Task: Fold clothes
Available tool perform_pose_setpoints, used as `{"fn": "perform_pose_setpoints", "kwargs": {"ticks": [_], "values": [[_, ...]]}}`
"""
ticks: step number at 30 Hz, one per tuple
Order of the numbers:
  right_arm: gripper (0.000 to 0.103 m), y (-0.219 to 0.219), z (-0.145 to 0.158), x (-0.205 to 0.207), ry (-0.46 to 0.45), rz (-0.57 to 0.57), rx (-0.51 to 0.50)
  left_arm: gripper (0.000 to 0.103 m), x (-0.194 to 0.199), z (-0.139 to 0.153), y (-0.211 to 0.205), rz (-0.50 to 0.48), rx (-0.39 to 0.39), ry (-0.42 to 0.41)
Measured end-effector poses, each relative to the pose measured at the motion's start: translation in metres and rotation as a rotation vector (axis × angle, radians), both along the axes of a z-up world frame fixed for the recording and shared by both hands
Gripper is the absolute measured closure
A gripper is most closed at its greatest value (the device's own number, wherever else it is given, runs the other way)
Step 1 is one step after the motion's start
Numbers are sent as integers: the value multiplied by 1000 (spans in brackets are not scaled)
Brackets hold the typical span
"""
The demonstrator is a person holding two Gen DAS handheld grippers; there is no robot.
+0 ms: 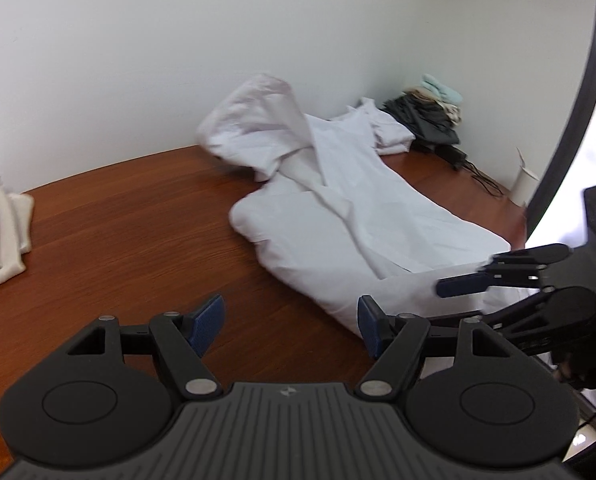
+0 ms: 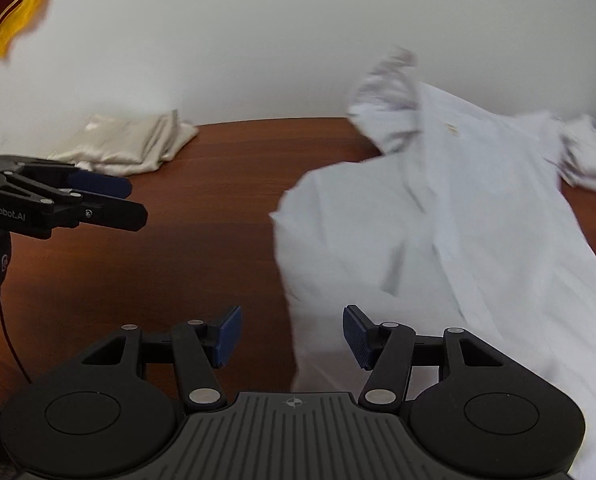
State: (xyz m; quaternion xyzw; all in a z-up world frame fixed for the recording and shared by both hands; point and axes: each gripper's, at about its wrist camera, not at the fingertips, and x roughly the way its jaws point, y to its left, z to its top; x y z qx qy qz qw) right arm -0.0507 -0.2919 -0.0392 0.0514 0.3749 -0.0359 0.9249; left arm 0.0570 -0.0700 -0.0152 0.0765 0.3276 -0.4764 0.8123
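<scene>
White shirt (image 1: 361, 216) lies half-folded on the table (image 1: 138, 240); your left gripper (image 1: 290, 320) and right gripper (image 2: 292, 334) gape empty, so next grasp its near hem.

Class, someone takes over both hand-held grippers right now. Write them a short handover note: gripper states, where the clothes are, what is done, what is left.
Left hand-held gripper: open, empty, above the wooden table just short of the white shirt.
Right hand-held gripper: open, empty, over the shirt's near edge.
Shirt: spread on the table, rumpled, one sleeve bunched up near the wall; not folded yet.
Done: a folded cream garment lies aside on the table.
Left: smooth and fold the shirt. A dark clothes pile sits in the far corner; whether it still needs folding I cannot tell.
</scene>
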Motion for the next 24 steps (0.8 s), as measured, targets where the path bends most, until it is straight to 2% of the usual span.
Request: {"fn": "perform_pose_setpoints", "kwargs": {"ticks": [4, 10, 14, 18, 19, 21, 22, 24], "values": [[44, 16, -14, 33, 29, 98, -98, 26, 3, 0, 14, 42, 3, 7], [44, 22, -41, 61, 107, 139, -289, 26, 8, -1, 32, 96, 11, 22], [49, 14, -53, 68, 144, 140, -342, 26, 10, 0, 35, 115, 11, 29], [50, 0, -58, 72, 179, 123, -332, 26, 9, 1, 33, 119, 8, 28], [53, -4, -59, 73, 182, 122, -326, 26, 8, 2, 32, 118, 7, 27], [73, -10, -59, 74, 184, 122, -313, 26, 7, 3, 29, 113, 5, 25], [76, -13, -57, 74, 182, 121, -302, 26, 6, 3, 28, 111, 5, 23], [89, -20, -48, 71, 163, 107, -272, 26, 5, 4, 24, 111, 5, 19]]}}
